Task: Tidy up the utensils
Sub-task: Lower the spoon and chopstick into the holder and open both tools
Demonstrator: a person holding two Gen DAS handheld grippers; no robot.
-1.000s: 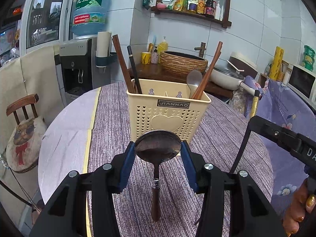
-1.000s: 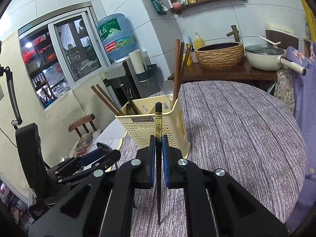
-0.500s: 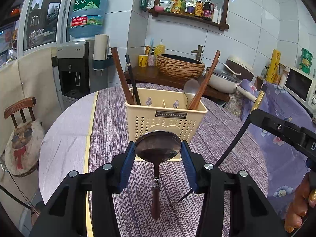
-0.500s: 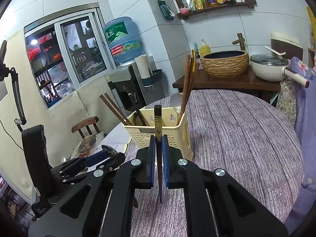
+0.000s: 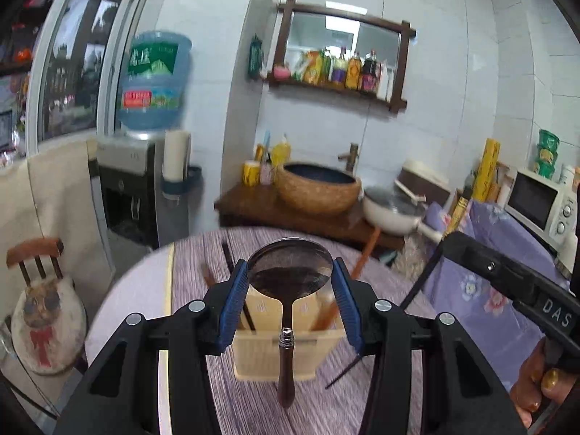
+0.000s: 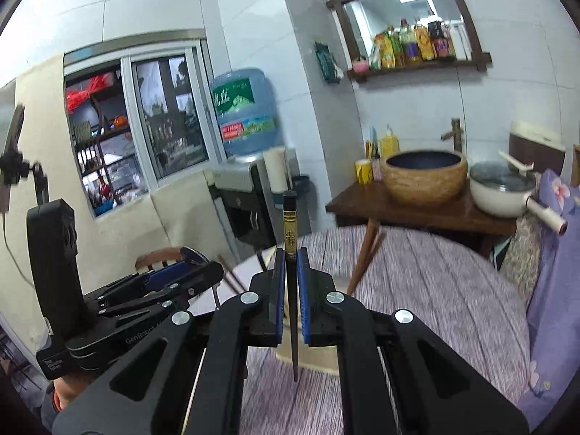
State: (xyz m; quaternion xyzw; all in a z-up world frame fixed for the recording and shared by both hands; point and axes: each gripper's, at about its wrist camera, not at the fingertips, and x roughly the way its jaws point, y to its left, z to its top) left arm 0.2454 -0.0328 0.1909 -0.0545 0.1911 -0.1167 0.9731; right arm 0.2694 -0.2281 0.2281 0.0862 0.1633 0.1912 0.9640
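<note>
- While both grippers hang above the round table (image 5: 362, 402), the left gripper (image 5: 290, 272) is clenched on a spoon (image 5: 290, 275), its blue pads pressing the two sides of the bowl.
- That spoon stands upright, bowl up and dark handle hanging down in front of the cream utensil basket (image 5: 264, 355).
- Seen from the left wrist, the basket sits on the striped purple tablecloth (image 5: 380, 391) directly below and beyond the spoon, with brown chopsticks (image 5: 364, 253) leaning out of it; the view is blurred.
- Over on the right, the right gripper (image 6: 289, 253) is clamped on a single black chopstick (image 6: 290, 224), held vertical with its gold-banded thick end up and its thin tip pointing down.
- Below that tip, the right wrist view shows only a strip of the basket (image 6: 319, 360), mostly hidden by the gripper.
- More brown chopsticks (image 6: 366, 253) lean out to the right behind the fingers.
- At the left of the right wrist view, the left gripper (image 6: 192, 264) shows side on, spoon bowl at its tip.
- Behind the table stand a water dispenser (image 6: 246, 181), a woven bowl (image 6: 424, 177) and a white pot (image 6: 502, 192) on a wooden counter (image 6: 398, 214).
</note>
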